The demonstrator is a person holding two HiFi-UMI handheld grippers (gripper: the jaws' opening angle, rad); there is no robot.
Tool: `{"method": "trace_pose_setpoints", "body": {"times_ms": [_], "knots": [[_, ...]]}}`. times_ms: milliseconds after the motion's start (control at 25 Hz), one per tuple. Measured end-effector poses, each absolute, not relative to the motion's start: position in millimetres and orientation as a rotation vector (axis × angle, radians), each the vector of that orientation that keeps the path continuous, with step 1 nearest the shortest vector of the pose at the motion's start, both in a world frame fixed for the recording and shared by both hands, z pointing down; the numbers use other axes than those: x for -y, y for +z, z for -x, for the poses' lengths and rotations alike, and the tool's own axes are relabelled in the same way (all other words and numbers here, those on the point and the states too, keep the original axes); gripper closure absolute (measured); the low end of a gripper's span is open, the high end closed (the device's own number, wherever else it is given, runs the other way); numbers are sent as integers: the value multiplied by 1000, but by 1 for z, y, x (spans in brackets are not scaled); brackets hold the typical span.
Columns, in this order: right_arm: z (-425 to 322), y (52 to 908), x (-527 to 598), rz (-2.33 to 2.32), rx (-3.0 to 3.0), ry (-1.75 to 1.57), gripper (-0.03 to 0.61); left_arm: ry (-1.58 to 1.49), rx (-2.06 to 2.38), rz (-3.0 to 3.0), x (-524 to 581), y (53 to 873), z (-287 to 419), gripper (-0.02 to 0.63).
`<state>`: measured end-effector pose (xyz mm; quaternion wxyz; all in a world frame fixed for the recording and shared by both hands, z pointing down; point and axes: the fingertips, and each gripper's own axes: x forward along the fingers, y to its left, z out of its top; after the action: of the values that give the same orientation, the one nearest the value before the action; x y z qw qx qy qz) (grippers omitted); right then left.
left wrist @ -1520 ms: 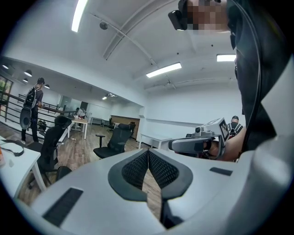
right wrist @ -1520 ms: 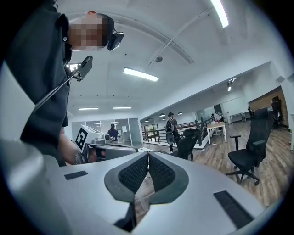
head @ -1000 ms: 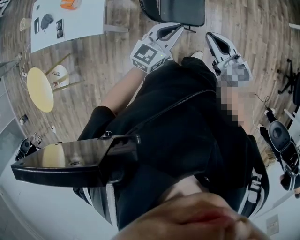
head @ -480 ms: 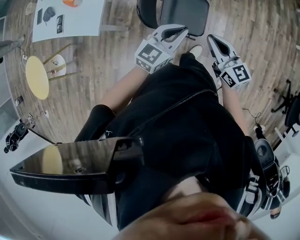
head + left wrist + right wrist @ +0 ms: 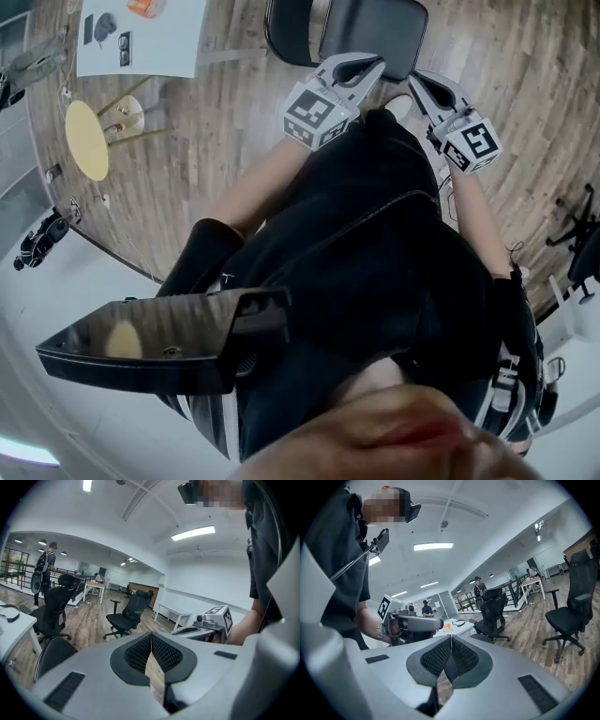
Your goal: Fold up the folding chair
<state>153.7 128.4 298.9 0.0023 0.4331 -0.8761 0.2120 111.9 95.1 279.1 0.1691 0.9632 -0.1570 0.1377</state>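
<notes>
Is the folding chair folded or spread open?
Spread open: the head view shows the folding chair with its seat flat, facing up.

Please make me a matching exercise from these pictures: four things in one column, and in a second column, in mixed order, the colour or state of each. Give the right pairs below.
Things:
1. folding chair
2. round stool
3. table
4. left gripper

Colour or state:
a. shut, with nothing between its jaws
b. black
c. white, with small things on it
d. yellow

Right pairs: 1-b, 2-d, 3-c, 4-a
</notes>
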Motion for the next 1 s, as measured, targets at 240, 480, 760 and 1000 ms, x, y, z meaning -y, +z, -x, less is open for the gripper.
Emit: {"method": "trace_pose_setpoints", "body": {"times_ms": [240, 480, 760, 1000], "knots": [[-171, 343, -95, -1425, 2730, 806, 566, 527, 462, -2659, -63, 326, -104, 607], [-197, 455, -59, -1415, 2632, 1159, 566, 729, 622, -2533, 8, 381, -54, 607], [-213, 602, -41, -1281, 2583, 1490, 565, 917, 825, -2346, 95, 439, 38, 606], [-255, 712, -42, -1416, 2420, 1588, 565, 1038, 885, -2274, 137, 466, 92, 553]]}}
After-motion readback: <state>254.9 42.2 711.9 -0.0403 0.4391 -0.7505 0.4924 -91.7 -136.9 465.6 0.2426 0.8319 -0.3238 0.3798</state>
